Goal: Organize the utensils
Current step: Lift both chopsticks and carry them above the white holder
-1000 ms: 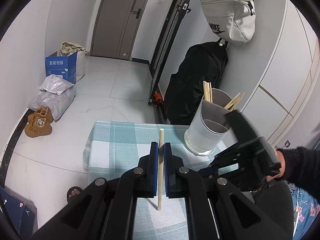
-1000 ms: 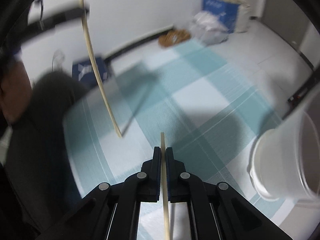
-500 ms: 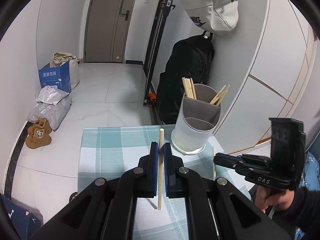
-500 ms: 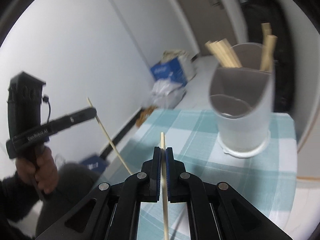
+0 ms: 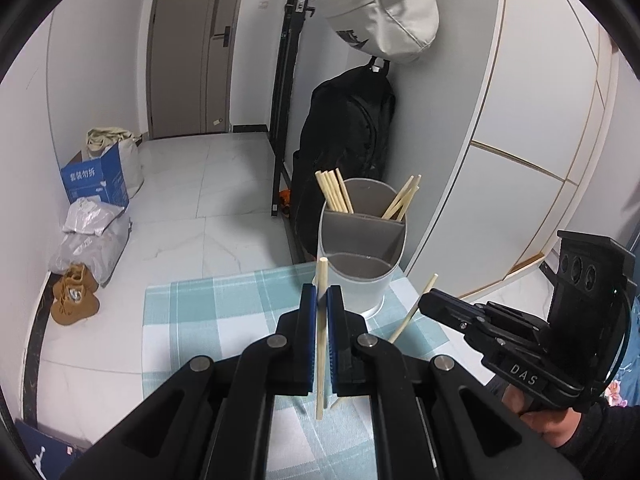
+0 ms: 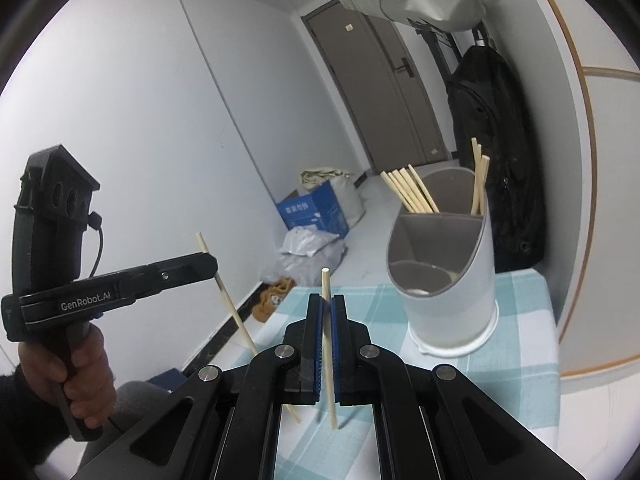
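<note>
Left tool (image 5: 321, 300) and right tool (image 6: 327, 308) each clamp chopstick; front holder (image 6: 448, 280) compartment's contents unclear

The right claw (image 6: 327, 308) pinches one chopstick (image 6: 328, 344) upright above the checked worktop (image 6: 516, 360). To the left, the left claw (image 6: 214, 266), in a hand (image 6: 80, 376), grips another chopstick (image 6: 234, 312). A white holder (image 6: 452, 304) with chopsticks stands right.

Two grippers are each holding one chopstick; one utensil holder (image 5: 362, 256) is standing with roughly eight chopsticks.
</note>
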Action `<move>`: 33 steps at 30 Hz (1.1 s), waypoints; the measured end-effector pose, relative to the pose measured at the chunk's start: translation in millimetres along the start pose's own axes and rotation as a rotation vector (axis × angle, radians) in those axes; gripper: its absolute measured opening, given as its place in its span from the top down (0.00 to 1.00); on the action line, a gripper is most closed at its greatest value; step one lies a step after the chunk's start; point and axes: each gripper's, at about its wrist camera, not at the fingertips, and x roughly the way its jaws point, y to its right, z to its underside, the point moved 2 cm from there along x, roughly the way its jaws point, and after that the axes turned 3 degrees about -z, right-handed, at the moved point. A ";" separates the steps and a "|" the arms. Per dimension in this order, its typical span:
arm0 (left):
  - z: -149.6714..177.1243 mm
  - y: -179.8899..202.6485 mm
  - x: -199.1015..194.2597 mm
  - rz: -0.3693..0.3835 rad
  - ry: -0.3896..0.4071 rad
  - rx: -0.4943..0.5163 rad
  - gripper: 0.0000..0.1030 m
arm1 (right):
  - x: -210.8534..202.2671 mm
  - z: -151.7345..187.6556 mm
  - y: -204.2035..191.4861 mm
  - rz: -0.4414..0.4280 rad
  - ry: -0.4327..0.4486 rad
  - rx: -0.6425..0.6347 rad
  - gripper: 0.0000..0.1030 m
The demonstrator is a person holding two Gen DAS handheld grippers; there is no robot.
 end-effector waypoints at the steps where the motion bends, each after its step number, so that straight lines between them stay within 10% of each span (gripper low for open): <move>1: -1.4 1.2 0.9 0.001 -0.002 0.000 0.99 | 2.0 -0.4 0.7 -0.002 0.001 0.001 0.97; 15: -38.3 20.3 3.5 0.009 0.008 0.015 0.99 | -6.2 -27.3 7.3 -0.009 0.047 0.013 0.97; 33: -152.0 47.1 14.0 0.044 0.124 0.039 0.99 | -33.9 -141.1 36.7 0.044 0.188 -0.006 0.97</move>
